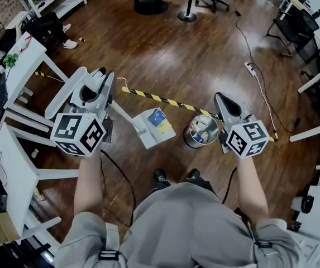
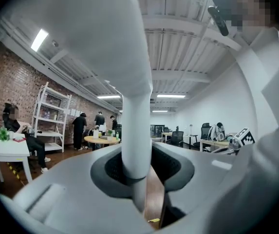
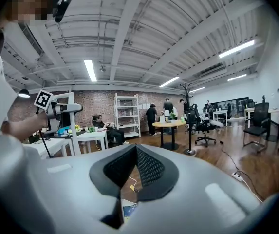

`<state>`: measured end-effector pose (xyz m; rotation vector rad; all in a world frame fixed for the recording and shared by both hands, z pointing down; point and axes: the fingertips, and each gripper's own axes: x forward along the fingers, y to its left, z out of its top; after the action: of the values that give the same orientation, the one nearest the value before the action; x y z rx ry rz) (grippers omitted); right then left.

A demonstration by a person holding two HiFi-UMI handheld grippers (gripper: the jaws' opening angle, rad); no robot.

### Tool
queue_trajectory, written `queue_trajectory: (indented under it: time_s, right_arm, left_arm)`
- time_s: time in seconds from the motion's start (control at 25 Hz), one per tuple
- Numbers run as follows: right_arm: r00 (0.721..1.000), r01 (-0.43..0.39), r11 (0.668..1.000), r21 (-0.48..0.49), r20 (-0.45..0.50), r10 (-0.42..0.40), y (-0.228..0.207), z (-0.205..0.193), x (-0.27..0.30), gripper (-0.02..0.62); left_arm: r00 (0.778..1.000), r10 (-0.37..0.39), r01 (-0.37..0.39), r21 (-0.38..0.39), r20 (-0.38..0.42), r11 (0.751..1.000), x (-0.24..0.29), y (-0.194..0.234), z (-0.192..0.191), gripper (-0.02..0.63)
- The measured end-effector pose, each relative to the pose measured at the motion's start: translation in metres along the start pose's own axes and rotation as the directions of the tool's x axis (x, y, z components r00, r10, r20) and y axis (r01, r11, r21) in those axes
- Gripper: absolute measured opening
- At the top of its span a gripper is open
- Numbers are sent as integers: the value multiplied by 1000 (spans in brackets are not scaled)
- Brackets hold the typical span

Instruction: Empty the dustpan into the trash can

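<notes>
My left gripper (image 1: 97, 85) is shut on the white handle (image 2: 137, 130) of the dustpan, which runs up between its jaws (image 2: 137, 174). The white dustpan (image 1: 147, 135) hangs at the handle's lower end, above the wood floor, with blue and yellow paper scraps (image 1: 158, 119) in it. Just right of it on the floor stands a shiny metal trash can (image 1: 201, 132). My right gripper (image 1: 222, 102) hovers over the can's right side, shut with nothing between its pads (image 3: 136, 150). Through the gap below its pads I see the dustpan's blue scrap (image 3: 128, 212).
White tables (image 1: 14, 66) line the left side. A yellow-black tape strip (image 1: 160, 99) crosses the floor behind the can. A power strip and cable (image 1: 250, 67) lie at the back right. The person's shoes (image 1: 160, 176) stand just before the dustpan. People sit and stand round a table (image 3: 171, 123) farther off.
</notes>
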<state>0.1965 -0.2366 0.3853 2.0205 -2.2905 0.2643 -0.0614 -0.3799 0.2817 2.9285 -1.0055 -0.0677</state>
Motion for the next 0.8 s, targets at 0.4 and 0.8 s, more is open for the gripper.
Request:
queue_trajectory:
  time_s: [0.4, 0.8]
  right_arm:
    - [983, 160, 987, 21, 88, -161, -79, 29, -72, 0]
    - [955, 283, 955, 85, 68, -289, -150, 0, -143, 0]
  left_arm:
    - [972, -232, 233, -12, 35, 972, 68, -104, 44, 107]
    - [922, -382, 374, -120, -58, 920, 152, -204, -37, 107]
